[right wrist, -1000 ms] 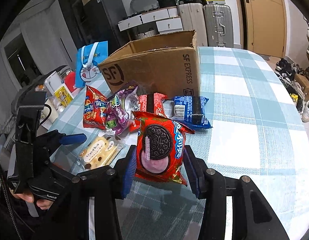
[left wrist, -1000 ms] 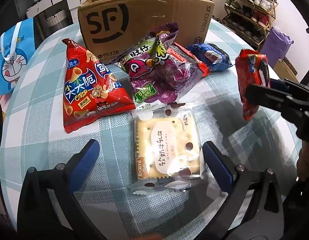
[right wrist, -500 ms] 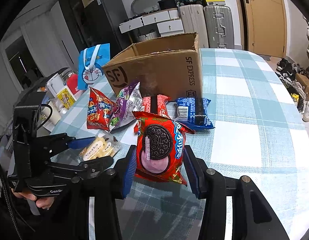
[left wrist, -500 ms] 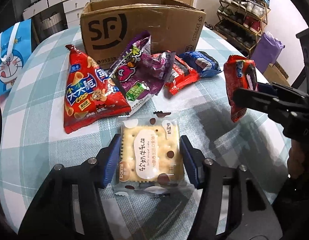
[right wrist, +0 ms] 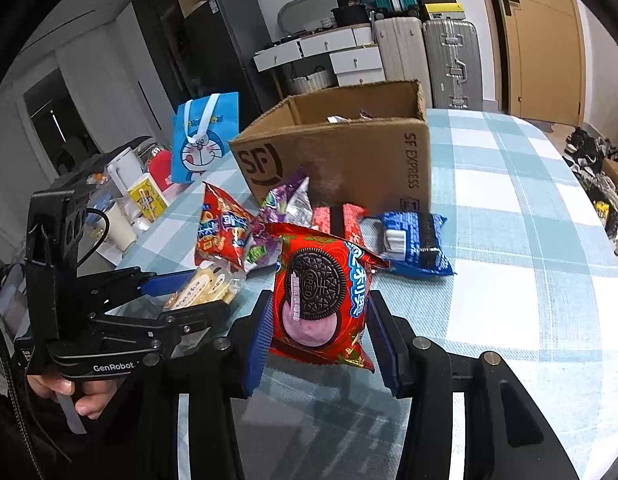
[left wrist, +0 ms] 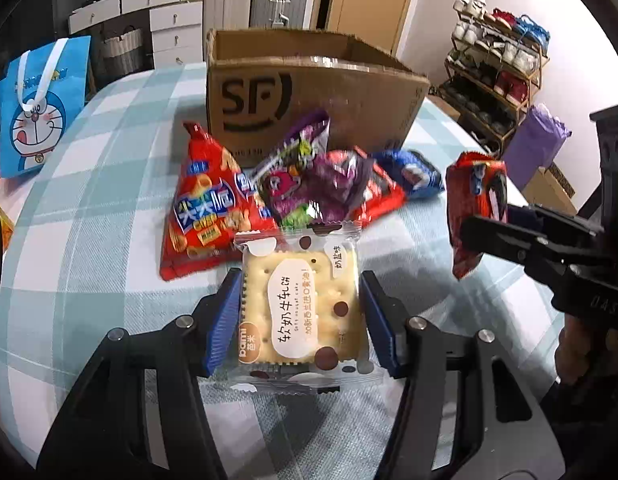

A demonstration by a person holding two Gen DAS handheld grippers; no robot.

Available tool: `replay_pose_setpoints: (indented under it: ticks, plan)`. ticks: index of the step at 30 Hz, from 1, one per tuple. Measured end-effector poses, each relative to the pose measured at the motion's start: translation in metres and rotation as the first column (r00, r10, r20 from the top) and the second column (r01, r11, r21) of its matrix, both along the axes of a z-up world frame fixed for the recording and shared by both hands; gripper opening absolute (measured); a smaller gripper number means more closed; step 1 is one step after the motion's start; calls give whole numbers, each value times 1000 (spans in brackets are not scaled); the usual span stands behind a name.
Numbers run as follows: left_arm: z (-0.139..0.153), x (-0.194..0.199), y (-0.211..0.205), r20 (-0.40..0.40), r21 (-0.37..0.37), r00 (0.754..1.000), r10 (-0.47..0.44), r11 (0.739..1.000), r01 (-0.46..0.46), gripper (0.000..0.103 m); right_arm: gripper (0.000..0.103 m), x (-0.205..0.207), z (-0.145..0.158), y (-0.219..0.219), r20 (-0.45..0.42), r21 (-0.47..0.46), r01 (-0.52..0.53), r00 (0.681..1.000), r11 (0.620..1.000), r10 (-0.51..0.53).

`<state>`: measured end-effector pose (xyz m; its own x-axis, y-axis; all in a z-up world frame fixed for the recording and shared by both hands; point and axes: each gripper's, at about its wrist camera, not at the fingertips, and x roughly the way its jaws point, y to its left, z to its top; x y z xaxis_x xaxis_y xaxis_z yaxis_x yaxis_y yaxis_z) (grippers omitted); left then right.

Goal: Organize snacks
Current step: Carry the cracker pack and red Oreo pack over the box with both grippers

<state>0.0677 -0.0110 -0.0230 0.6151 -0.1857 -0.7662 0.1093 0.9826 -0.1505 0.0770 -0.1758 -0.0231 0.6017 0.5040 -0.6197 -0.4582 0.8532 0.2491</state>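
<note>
Left tongs point(left wrist: 301, 316) clamp the cracker pack point(left wrist: 303, 312); right tongs point(right wrist: 319, 328) clamp the red Oreo pack point(right wrist: 323, 300). Cardboard box point(right wrist: 349, 160) contents mostly hidden behind its walls.

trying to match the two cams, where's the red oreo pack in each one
Left wrist: the red oreo pack is at the right edge, held by the right gripper.
Right wrist: it is low at centre, between that gripper's blue pads.
Shared landmark: the SF cardboard box behind the snacks.
</note>
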Motion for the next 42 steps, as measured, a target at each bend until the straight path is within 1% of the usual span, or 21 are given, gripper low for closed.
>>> replay_pose_setpoints:
  ticks: [3,6,9,12,16,19,23,26,30,33,35,42]
  plan:
    - [11,2,4,18,-8,1000,18,1000,-18,55,46,2,5,-1,4,24,-3,1000,1000,3]
    - [22,6,6,38,-27,999,23,999,-22,55,46,3,11,1,33,0,16,999,1000,-16]
    - [34,10,8,55,-54,998,22,998,-19,55,46,5,19,1,40,29,9,999,1000,-10]
    - [45,15,8,80,-45,996,33,999,-30,55,46,8,27,3,62,20,15,998,1000,-16]
    - [60,21,9,103,-60,994,47,997,-41,55,46,16,38,3,82,31,27,996,999,-30]
    - [72,28,7,124,-53,991,55,997,-49,55,46,22,46,4,98,31,34,994,999,-37]
    - [83,38,6,144,-49,988,60,997,-53,55,46,29,55,8,123,6,43,991,999,-44]
    - [91,48,6,163,-40,985,52,998,-46,55,46,36,58,9,116,2,46,992,999,-46]
    - [100,66,8,181,-41,982,61,998,-55,55,46,46,66,13,135,-6,47,990,999,-45]
    - [108,79,9,197,-25,978,69,998,-65,56,46,55,71,13,144,-9,47,989,999,-45]
    - [112,88,11,204,-31,976,75,997,-70,55,46,63,73,12,145,-7,49,988,999,-48]
    - [120,122,12,222,-15,971,88,996,-87,55,46,90,82,11,156,-24,54,987,998,-50]
